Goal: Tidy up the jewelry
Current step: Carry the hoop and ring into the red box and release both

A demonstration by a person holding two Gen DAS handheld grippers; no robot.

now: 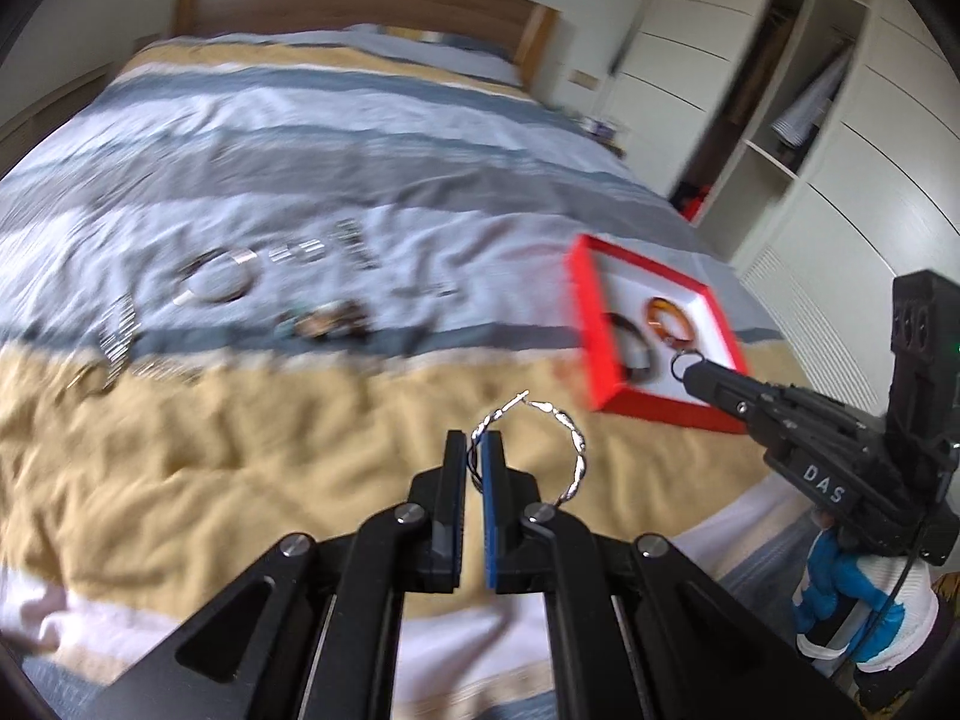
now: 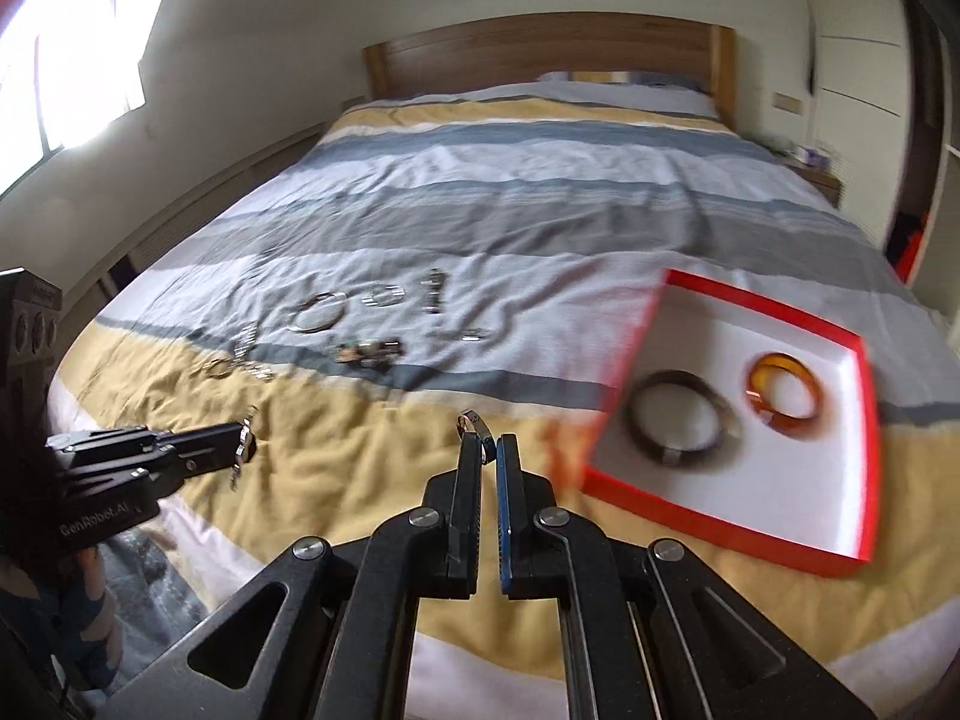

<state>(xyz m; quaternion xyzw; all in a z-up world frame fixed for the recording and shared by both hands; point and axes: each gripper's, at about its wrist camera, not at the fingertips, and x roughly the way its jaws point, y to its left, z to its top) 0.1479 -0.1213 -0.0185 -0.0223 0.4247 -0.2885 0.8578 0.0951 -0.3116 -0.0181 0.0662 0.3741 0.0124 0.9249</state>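
Pinching twisted silver hoop point(image 1: 555, 438) (thin wire), left gripper point(image 1: 478, 450)

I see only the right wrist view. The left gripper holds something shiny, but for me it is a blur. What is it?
Observer: A twisted silver hoop, pinched at its left side in the left gripper.
Operator: Is the hoop closed?
Observer: No. It is open at the top, where a thin wire end sticks out.
Operator: Where is my ring relative to the tray?
Observer: In the left view, the ring at the right gripper shows against the white floor of the tray, near the dark bangle. Its height I cannot tell.
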